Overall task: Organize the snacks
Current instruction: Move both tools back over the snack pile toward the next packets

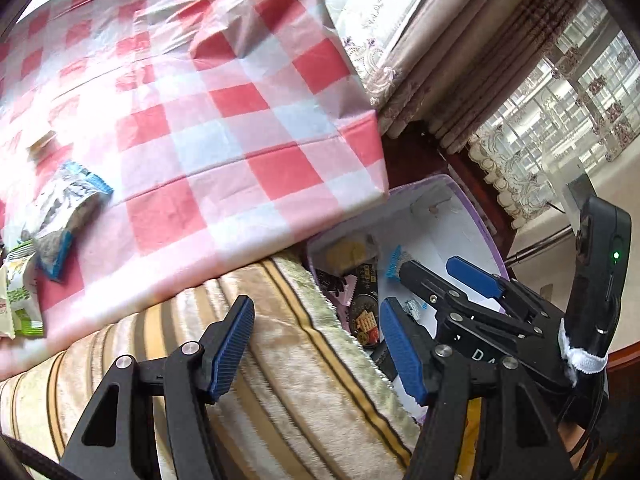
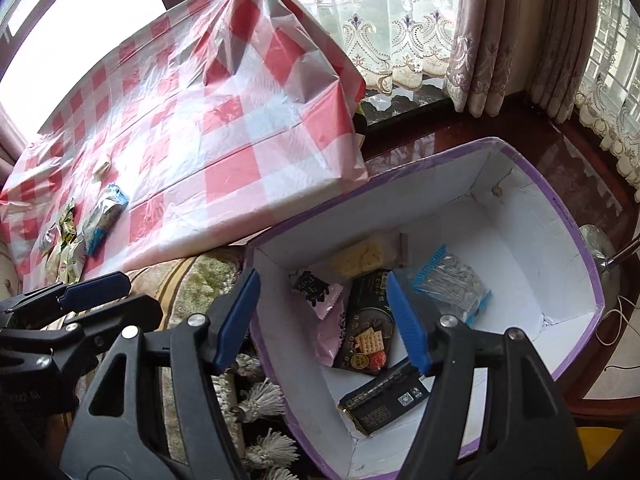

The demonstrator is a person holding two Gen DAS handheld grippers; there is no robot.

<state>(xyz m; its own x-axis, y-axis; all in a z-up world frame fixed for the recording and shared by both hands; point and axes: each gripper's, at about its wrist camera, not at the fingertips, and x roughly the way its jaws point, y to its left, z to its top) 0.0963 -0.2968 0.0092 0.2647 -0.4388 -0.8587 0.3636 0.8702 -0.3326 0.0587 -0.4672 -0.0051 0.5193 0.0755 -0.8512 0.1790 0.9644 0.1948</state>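
A white box with purple rim (image 2: 560, 208) stands beside the table and holds several snack packs: a black cracker pack (image 2: 368, 328), a blue-edged clear pack (image 2: 452, 284), a yellow biscuit pack (image 2: 362, 258) and a pink-black pack (image 2: 320, 292). The box also shows in the left wrist view (image 1: 464, 216). My right gripper (image 2: 324, 320) is open and empty over the box's near corner. My left gripper (image 1: 316, 348) is open and empty over the striped cloth. More packs lie on the checked tablecloth: a blue-silver one (image 1: 64, 216) and green ones (image 1: 22, 296).
The red-and-white checked tablecloth (image 1: 224, 128) covers the table, over a striped beige cloth with tassels (image 1: 280, 360). Curtains and windows (image 2: 400, 20) stand behind. A dark wooden ledge (image 2: 440, 120) runs behind the box. A small pale item (image 2: 102, 168) lies on the tablecloth.
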